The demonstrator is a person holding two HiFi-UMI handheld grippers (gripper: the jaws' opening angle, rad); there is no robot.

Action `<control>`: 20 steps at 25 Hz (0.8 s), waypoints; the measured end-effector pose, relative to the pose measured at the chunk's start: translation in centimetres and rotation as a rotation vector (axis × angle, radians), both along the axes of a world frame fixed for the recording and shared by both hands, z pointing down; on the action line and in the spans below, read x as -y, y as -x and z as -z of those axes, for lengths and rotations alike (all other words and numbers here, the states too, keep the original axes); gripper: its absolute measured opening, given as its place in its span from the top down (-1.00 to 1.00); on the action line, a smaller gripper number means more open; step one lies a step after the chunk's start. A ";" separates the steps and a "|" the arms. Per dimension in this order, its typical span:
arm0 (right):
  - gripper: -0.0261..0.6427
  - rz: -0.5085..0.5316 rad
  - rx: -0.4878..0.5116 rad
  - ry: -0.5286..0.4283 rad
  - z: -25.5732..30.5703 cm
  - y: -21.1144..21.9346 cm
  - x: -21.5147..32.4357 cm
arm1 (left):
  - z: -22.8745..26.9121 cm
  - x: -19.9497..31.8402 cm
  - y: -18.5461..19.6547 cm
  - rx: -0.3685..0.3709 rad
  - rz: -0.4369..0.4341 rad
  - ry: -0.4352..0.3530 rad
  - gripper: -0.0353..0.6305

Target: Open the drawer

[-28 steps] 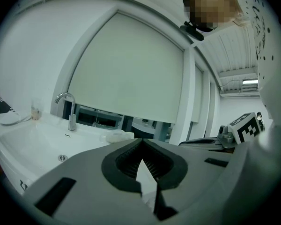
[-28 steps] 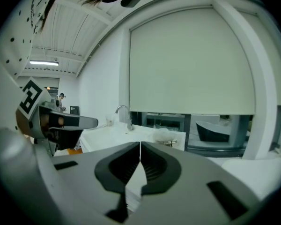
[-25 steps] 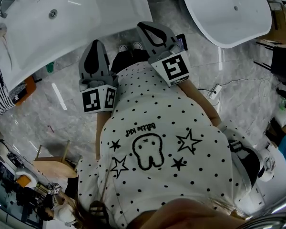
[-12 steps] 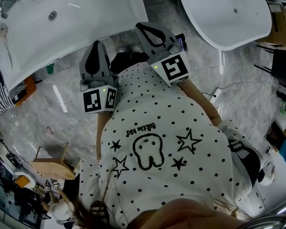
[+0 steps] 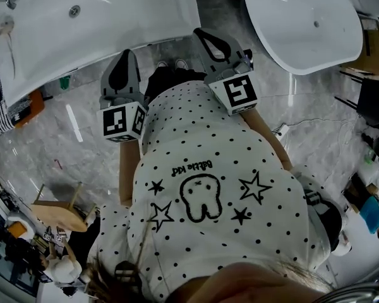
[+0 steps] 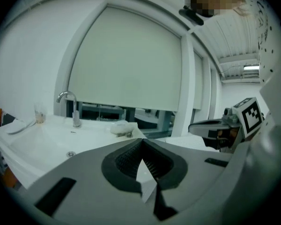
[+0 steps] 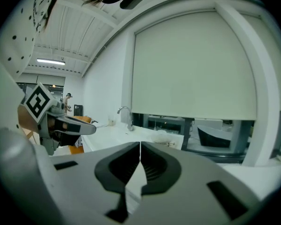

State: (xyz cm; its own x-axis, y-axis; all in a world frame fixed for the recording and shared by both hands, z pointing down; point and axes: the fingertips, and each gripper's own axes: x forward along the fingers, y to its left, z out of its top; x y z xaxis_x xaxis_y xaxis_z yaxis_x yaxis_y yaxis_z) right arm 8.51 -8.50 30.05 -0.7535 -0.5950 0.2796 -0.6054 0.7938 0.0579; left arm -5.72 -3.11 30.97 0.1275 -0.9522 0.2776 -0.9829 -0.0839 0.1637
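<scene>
Although the task concerns a drawer, no view shows one; as a judgement, it sits in the cabinet under the white rectangular ceramic washbasin [image 5: 114, 24] at the left, hidden beneath its rim. A curved chrome tap [image 6: 68, 97] stands at the back of that basin. Just right of it, the left gripper [image 5: 124, 59] hovers near the basin's front edge with its jaws pressed together and nothing between them. Further right, the right gripper [image 5: 202, 33] points the same way, its jaws likewise together and empty. At the far right lies a white oval tub [image 5: 303, 17], apart from both.

A vanity drawer is likely rigid and fairly heavy, riding on runners that resist at first and then slide freely. Its front is probably smooth and glossy, so pads pressed flat on it would slip. The sound hold would be a handle or the recessed top lip, taken near the middle so that the drawer pulls straight rather than jamming sideways. The jaws would need to part first.
</scene>
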 end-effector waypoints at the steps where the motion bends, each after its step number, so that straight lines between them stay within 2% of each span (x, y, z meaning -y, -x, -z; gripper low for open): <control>1: 0.88 -0.004 -0.001 0.000 0.0 -0.2 0.0 | -1.0 -0.3 0.5 0.005 -0.003 0.039 0.88; 5: 0.88 -0.015 -0.013 0.003 -0.3 -0.9 -0.1 | -5.2 -1.7 1.4 0.015 -0.005 0.171 0.88; 9: 0.88 -0.014 -0.024 0.010 -0.8 -1.5 -0.7 | -9.6 -3.2 1.3 0.011 -0.022 0.266 0.87; 10: 0.88 -0.012 -0.030 0.015 -0.9 -1.7 -0.8 | -10.5 -3.5 1.0 0.000 -0.026 0.287 0.81; 12: 0.88 -0.006 -0.046 0.022 -1.1 -2.0 -0.9 | -12.4 -3.7 0.6 -0.031 -0.026 0.323 0.66; 16: 0.88 -0.006 -0.080 0.023 -1.3 -2.8 -0.8 | -16.3 -3.5 0.8 -0.046 0.008 0.379 0.64; 20: 0.88 -0.062 -0.094 0.027 -1.0 -4.7 0.1 | -19.7 -2.8 0.6 -0.080 0.027 0.412 0.61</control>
State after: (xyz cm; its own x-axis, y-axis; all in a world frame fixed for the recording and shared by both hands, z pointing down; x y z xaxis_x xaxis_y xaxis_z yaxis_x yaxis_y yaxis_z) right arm 13.24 -8.58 31.08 -0.6852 -0.6309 0.3639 -0.6461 0.7571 0.0961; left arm -6.31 -0.30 50.68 0.1409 -0.7667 0.6264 -0.9666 0.0303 0.2545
